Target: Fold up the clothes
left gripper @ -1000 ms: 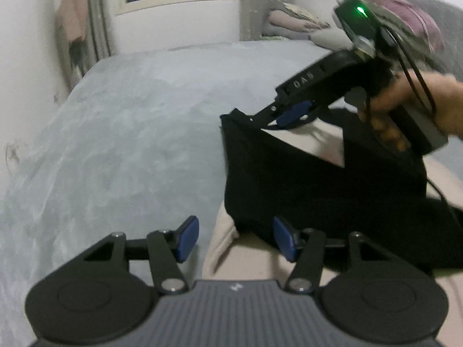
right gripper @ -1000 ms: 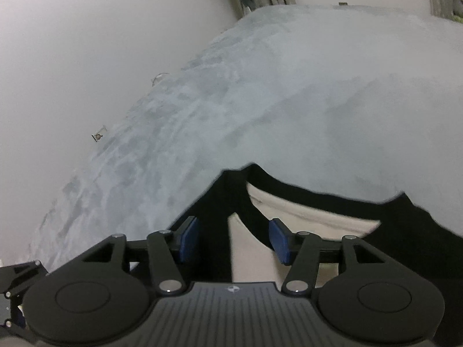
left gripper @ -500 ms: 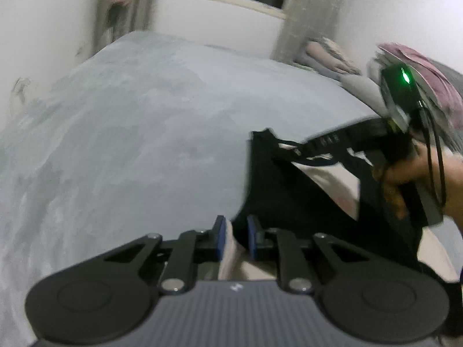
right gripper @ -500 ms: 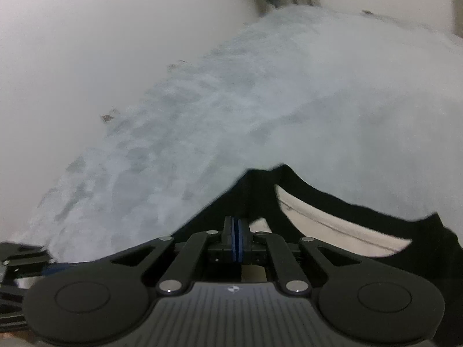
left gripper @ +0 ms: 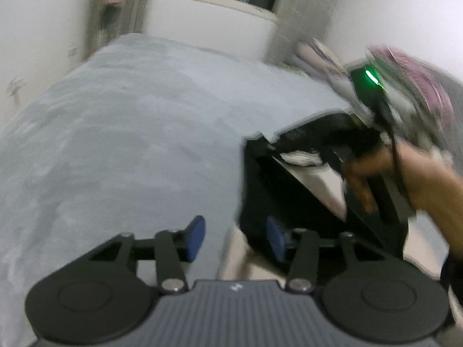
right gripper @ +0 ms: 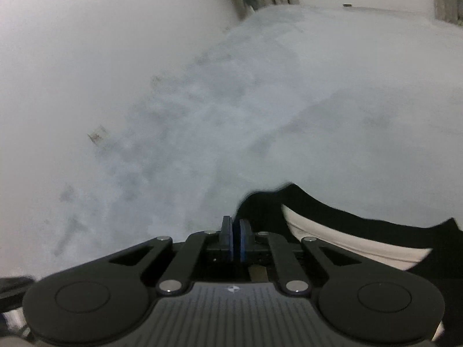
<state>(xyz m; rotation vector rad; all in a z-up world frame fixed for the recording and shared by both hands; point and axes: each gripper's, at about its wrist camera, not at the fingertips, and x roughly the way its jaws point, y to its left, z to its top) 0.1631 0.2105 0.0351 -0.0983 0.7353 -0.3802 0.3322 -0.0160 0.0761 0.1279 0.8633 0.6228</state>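
A black garment [left gripper: 289,199] with a cream lining hangs lifted over the grey bed [left gripper: 130,144]. In the left wrist view my right gripper [left gripper: 260,144] pinches its top corner, held by a person's hand [left gripper: 411,179]. The right wrist view shows that right gripper [right gripper: 234,240] with its blue pads pressed together on the garment's [right gripper: 318,211] black edge; the cream inside [right gripper: 347,240] shows to the right. My left gripper [left gripper: 235,238] is open at the garment's lower corner, the cloth lying against its right pad [left gripper: 275,240]. The view is blurred by motion.
The grey bed [right gripper: 318,86] stretches ahead to a white wall and window sill [left gripper: 208,26]. A white wall runs along its left side. A pile of pink and grey clothes [left gripper: 419,95] and folded bedding [left gripper: 315,55] sit at the far right.
The right gripper went from open to shut on the garment's edge and raised it. The left gripper closed at the lower corner half a second ago and now stands open again.
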